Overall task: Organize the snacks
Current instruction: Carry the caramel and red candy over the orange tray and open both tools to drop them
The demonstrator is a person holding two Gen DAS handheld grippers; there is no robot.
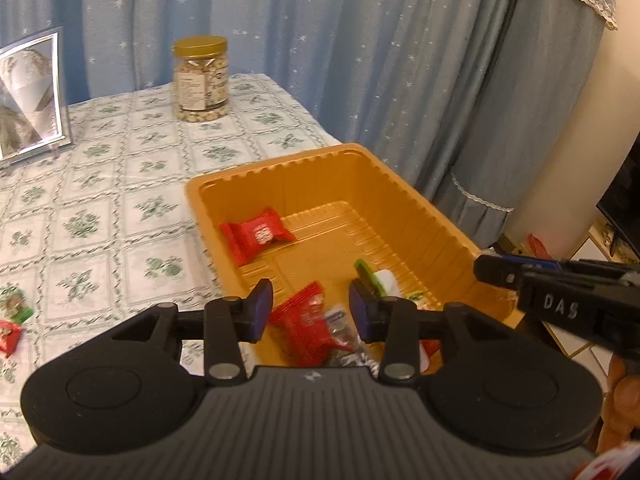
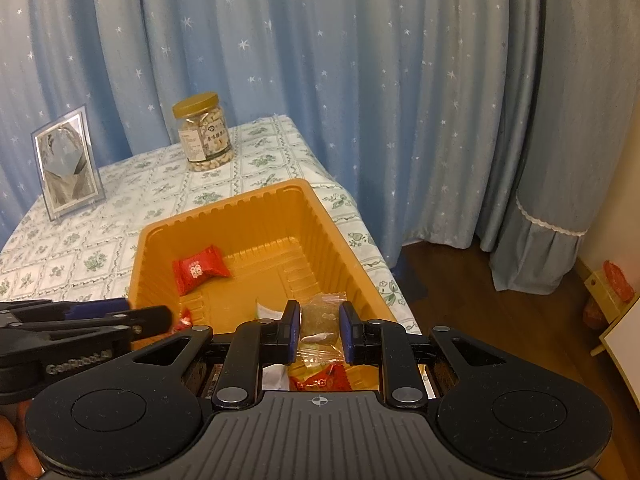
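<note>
Hovering over the near end of the orange tray, the left gripper is spread apart above red snack packets. The right gripper is likewise parted around a clear-wrapped candy, contact unclear. Farther in lies a red candy; beyond, a nut jar stands on the table.

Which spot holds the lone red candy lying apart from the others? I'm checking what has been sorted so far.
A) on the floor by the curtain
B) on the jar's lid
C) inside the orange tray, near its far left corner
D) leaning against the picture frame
C: the red candy lies on the floor of the orange tray, toward its far left corner, well away from the jar and picture frame.
</note>
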